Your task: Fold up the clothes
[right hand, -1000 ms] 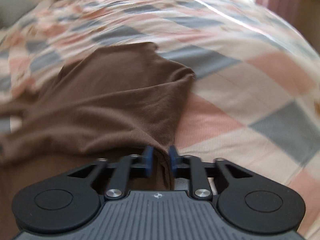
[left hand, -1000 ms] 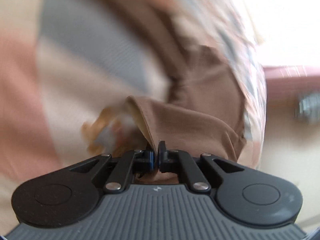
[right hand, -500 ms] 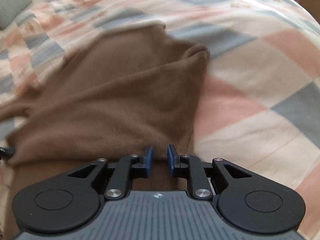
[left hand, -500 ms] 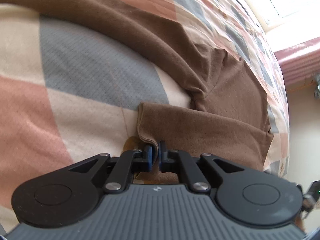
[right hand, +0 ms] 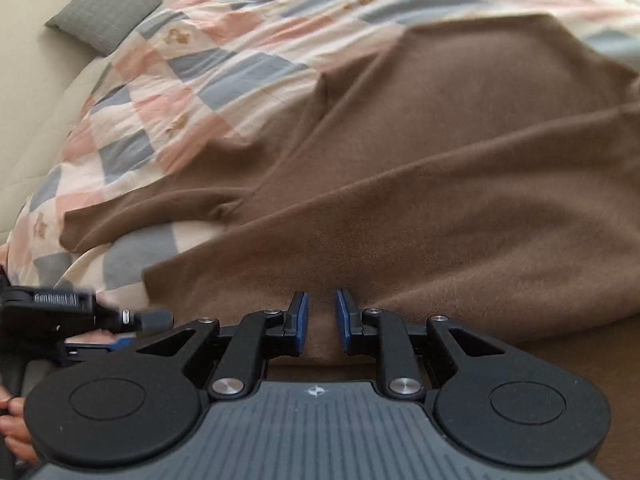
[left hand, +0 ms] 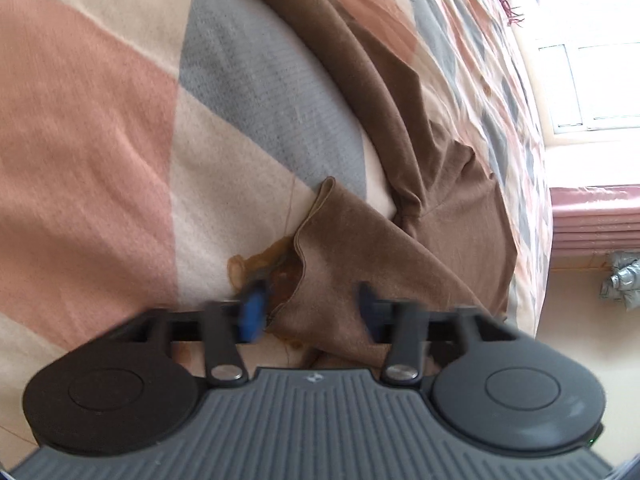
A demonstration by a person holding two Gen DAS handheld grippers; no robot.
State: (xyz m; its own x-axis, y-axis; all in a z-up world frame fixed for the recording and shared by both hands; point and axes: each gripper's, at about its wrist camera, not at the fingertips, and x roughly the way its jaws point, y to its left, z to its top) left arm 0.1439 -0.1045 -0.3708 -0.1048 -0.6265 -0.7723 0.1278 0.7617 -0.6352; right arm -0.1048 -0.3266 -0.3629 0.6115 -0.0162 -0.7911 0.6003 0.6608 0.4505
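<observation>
Brown top spread out on the patchwork bed, both grippers let go

The brown garment (right hand: 460, 168) lies flat on the checked quilt (left hand: 120, 120). The left gripper (left hand: 310, 308) has its jaws spread wide around a sleeve cuff; the right gripper (right hand: 320, 316) sits parted over the fabric, gripping nothing. Beyond the garment there's a grey pillow (right hand: 102, 16); past its far edge, a bright window (left hand: 576, 84) and pink curtain (left hand: 596, 220).
</observation>
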